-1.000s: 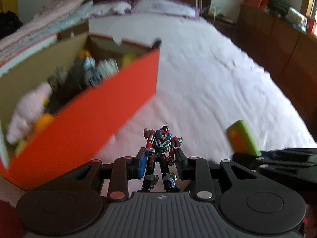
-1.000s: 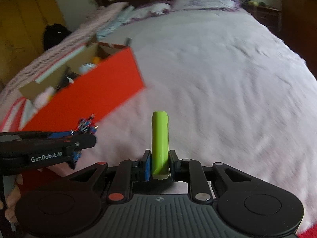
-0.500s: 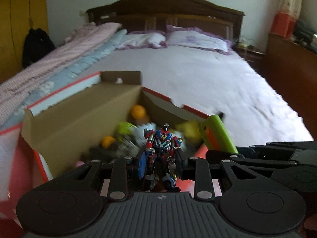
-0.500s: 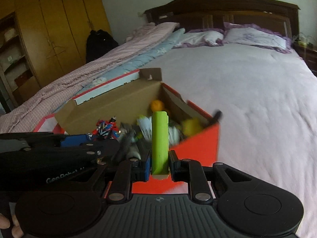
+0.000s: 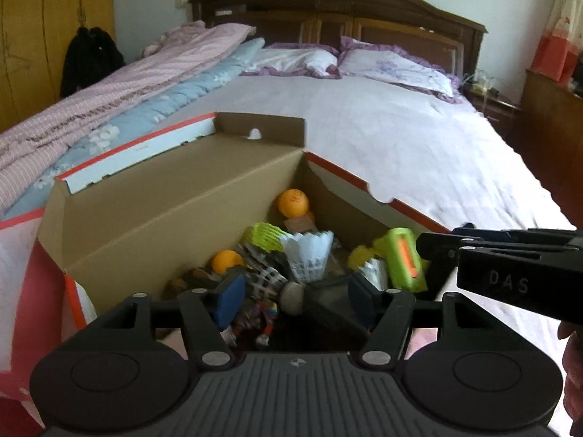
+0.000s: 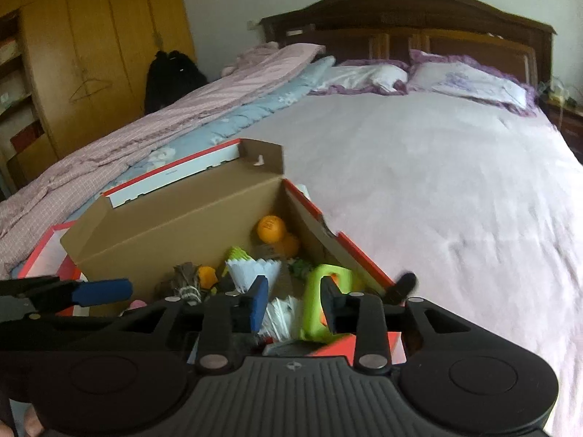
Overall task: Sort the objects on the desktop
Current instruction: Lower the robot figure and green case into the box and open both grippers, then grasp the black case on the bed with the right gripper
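Toys filled the box (image 5: 153,215) on the bed (image 5: 400,127): a robot figure (image 5: 260,318) lay at 6 o'clock below the left gripper (image 5: 291,296), whose jaws stood wide apart and empty. At 3 o'clock a green block (image 6: 320,302) lay between the right gripper's (image 6: 293,296) parted jaws; whether they touched it I could not tell.

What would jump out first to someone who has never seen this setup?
The open cardboard box with red edges on the wide white bed, crammed with toys: an orange ball at its far end and a white feathered shuttlecock in the middle. Next, the left gripper and right gripper over it, jaws apart, a lime-green plastic block between the right one's.
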A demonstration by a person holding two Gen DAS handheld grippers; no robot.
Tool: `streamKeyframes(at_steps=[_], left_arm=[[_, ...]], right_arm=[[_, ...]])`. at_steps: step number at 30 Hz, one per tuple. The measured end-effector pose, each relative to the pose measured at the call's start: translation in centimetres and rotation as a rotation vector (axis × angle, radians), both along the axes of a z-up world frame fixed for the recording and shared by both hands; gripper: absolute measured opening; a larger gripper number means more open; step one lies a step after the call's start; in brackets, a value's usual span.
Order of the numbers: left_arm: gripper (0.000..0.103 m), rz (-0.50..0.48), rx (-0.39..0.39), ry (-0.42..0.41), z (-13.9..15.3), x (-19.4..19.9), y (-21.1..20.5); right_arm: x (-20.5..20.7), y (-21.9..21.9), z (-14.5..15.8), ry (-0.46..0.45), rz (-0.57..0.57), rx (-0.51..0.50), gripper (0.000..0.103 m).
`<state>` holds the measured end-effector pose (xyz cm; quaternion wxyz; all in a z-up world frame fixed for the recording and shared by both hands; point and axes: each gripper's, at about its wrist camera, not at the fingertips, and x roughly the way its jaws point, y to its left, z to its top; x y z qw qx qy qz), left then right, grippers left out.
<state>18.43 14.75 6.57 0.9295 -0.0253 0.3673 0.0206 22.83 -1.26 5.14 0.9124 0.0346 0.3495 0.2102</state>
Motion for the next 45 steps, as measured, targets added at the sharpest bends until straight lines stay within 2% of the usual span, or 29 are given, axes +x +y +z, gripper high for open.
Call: streamKeyframes(at_steps=[2, 9, 19, 24, 26, 33, 39, 42, 45], left_arm=[[0.069, -0.026, -0.007, -0.002, -0.1, -0.8, -0.7], [0.071, -0.11, -0.033, -0.001, -0.2, -4.4, -3.9], [0.078, -0.231, -0.034, 0.084, -3.5, -10.4, -9.7], [0.078, -0.22, -0.031, 0.167, -6.5, -11.4, -10.4], [0.078, -0.213, -0.03, 0.202, -7.7, -11.7, -10.6], [0.078, -0.199, 0.01, 0.276, -10.6, -11.5, -10.7], [0.079, -0.186, 0.01, 0.303, -12.1, -11.3, -10.5], [0.08, -0.176, 0.008, 0.302, -12.4, -10.9, -10.2], [0.08, -0.166, 0.009, 0.305, -12.5, -10.8, -9.9]], right_arm=[[-0.9, -1.3, -0.4, 0.019, -0.014, 0.014, 0.037], [-7.0, -6.8, -2.4, 0.093, -0.068, -0.002, 0.041], [-15.8, -14.4, -7.5, 0.279, -0.21, 0.005, 0.042], [-18.5, -16.5, -9.7, 0.363, -0.274, 0.044, 0.046], [-19.0, -16.7, -10.3, 0.395, -0.291, 0.071, 0.05], [-19.4, -15.6, -11.9, 0.483, -0.291, 0.15, 0.05], [-18.5, -14.5, -12.8, 0.514, -0.285, 0.199, 0.051], [-17.8, -14.6, -13.7, 0.527, -0.294, 0.271, 0.053], [-17.4, -14.7, -13.7, 0.506, -0.307, 0.314, 0.047]])
